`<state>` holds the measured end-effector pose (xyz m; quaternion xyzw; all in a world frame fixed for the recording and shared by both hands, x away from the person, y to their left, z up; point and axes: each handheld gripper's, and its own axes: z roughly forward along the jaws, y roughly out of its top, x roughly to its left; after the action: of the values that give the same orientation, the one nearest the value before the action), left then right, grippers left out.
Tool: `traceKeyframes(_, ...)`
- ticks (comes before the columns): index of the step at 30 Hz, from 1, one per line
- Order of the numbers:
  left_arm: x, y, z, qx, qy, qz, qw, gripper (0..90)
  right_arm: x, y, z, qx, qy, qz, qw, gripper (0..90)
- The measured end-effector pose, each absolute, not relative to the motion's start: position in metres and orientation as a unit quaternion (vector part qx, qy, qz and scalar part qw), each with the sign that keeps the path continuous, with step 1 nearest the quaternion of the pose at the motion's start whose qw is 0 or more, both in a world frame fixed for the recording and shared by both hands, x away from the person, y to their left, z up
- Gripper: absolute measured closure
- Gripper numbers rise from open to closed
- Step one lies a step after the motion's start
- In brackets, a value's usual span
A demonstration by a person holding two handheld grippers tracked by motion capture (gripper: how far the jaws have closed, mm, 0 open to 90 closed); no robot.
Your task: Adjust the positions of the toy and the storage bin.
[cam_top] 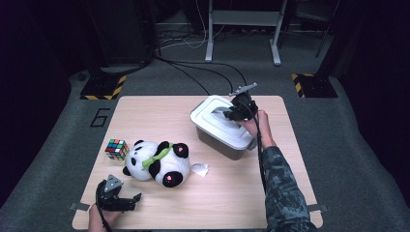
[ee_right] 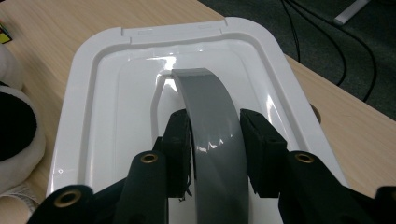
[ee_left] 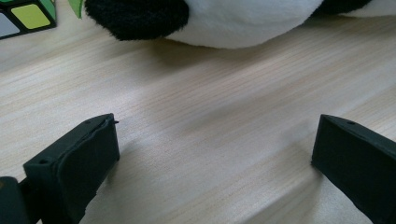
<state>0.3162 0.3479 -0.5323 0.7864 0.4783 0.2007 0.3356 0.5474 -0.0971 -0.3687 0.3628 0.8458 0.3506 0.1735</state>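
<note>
The right gripper (ee_right: 215, 149) clamps the grey handle (ee_right: 212, 121) of the white lid (ee_right: 107, 93) on the storage box (cam_top: 227, 145) at the table's (cam_top: 232, 193) far right, a narrow pinch that could slip if pulled askew, while the left gripper (ee_left: 215, 154) rests open near the toy panda (cam_top: 157, 164).

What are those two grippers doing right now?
Left gripper: jaws open, empty, above the table.
Right gripper: jaws closed on the grey handle of the white lid.
</note>
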Motion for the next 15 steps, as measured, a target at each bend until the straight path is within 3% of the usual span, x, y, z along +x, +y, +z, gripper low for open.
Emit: traceKeyframes(15, 0.316, 0.348, -0.532, 0.786, 0.478, 0.201, 0.335, 0.5, 0.529, -0.089, -0.367, 0.401, 0.834, 0.345, 0.159, 67.1)
